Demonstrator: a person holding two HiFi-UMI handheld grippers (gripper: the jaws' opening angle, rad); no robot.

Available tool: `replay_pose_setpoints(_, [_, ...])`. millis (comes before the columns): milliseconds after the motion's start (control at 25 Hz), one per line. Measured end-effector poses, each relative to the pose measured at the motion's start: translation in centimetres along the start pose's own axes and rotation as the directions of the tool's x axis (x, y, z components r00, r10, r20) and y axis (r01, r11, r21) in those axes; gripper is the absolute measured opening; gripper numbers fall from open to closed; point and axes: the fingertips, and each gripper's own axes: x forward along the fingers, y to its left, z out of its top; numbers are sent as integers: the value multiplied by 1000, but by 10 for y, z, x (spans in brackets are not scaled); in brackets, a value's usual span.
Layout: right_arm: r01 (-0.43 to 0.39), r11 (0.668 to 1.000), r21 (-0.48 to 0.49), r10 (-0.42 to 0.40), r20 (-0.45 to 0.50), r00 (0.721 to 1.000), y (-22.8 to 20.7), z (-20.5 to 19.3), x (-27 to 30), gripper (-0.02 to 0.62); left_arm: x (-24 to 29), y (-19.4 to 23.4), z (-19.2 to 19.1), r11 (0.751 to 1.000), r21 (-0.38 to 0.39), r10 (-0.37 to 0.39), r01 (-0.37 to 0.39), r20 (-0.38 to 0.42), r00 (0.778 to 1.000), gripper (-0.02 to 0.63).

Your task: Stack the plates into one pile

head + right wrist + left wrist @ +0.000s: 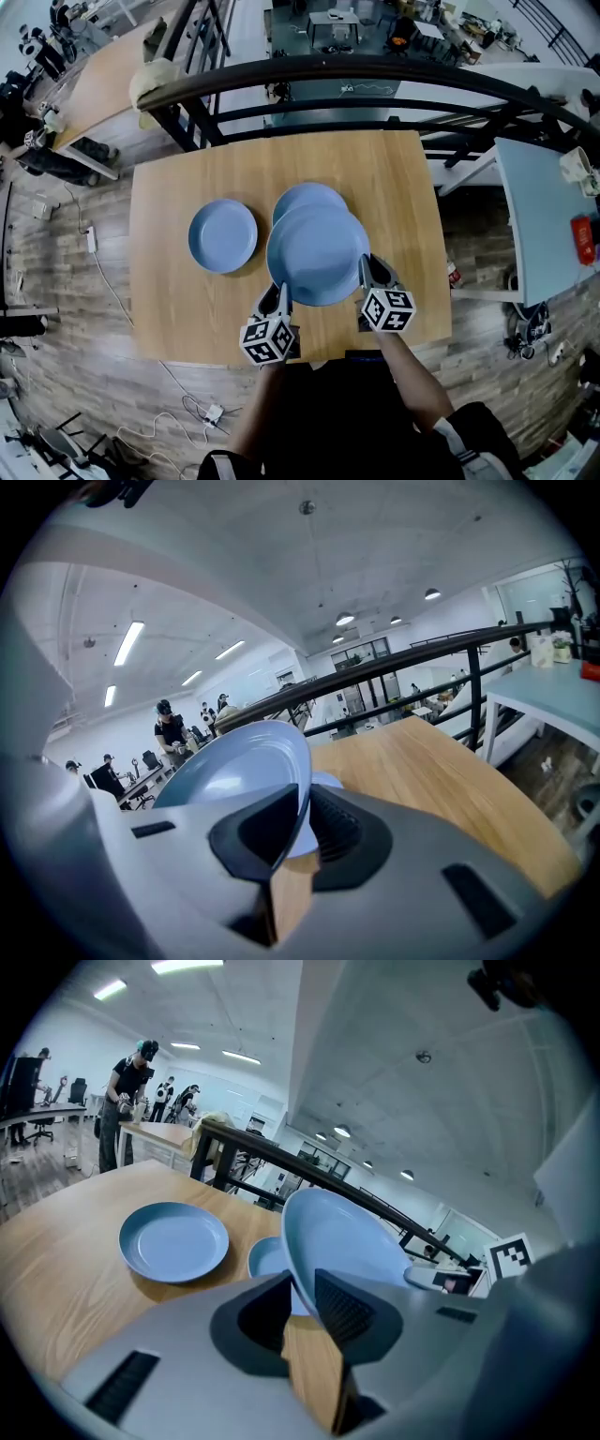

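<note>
Head view: left gripper (279,298) and right gripper (371,274) both pinch rim of large plate (317,253). Second plate (305,195) beyond them, partly covered; third plate (223,235) ahead-left.

Rear plate (307,199) half covered by held plate (317,253), that plate's rim hidden inside left claw (281,296) and right claw (367,270), near edge of table (169,300) partly covered

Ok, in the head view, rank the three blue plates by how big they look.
Largest: held plate, though it's raised nearer the camera.
Then: left plate and half-hidden plate, about alike.
</note>
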Motion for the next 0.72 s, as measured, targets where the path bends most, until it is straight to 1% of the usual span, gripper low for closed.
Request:
replay_pose_setpoints(200, [54, 998, 19, -53, -8, 999, 8, -10, 14, 57, 15, 21, 9, 999, 23, -30, 31, -49, 998, 92])
replay_pose_setpoints(360, [91, 996, 25, -90, -27, 996, 10, -21, 29, 57, 31, 38, 9, 999, 24, -39, 41, -84, 996, 92])
replay_pose_setpoints(720, [120, 992, 24, -119, -55, 991, -11, -28, 65, 57, 76, 49, -1, 999, 21, -39, 42, -123, 992, 92])
